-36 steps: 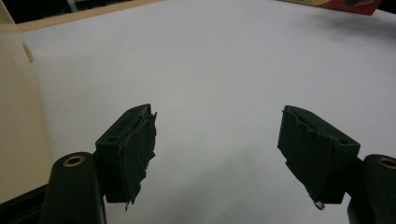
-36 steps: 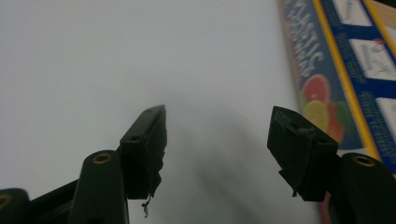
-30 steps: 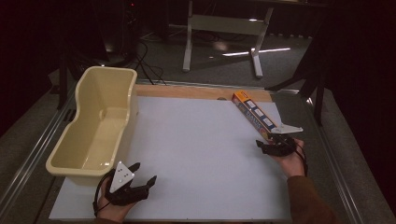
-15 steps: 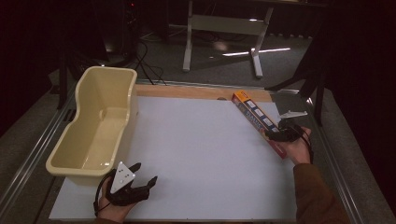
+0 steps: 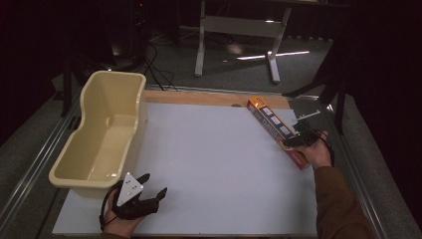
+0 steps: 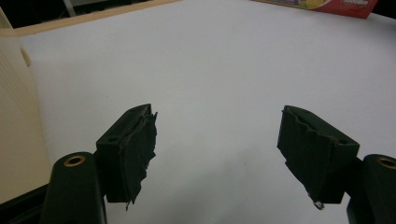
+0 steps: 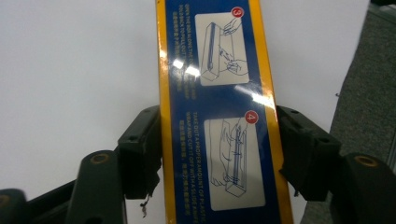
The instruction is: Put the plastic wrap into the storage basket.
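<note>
The long orange and blue box is lying flat at the right of the frame in the high view, running diagonally along the right edge of the white table. The right gripper is straddling its near half, and in the right gripper view the box is sitting between the two black jaws, which have just been closing and are now pressing on both long sides. So the grasp looks made, but the box is not yet lifted; carrying it anywhere is still to come. At the lower left of the high view the left gripper is resting on the table with its jaws apart and nothing between them. Just beyond it, along the left edge, the cream tub is standing empty, a likely destination.
</note>
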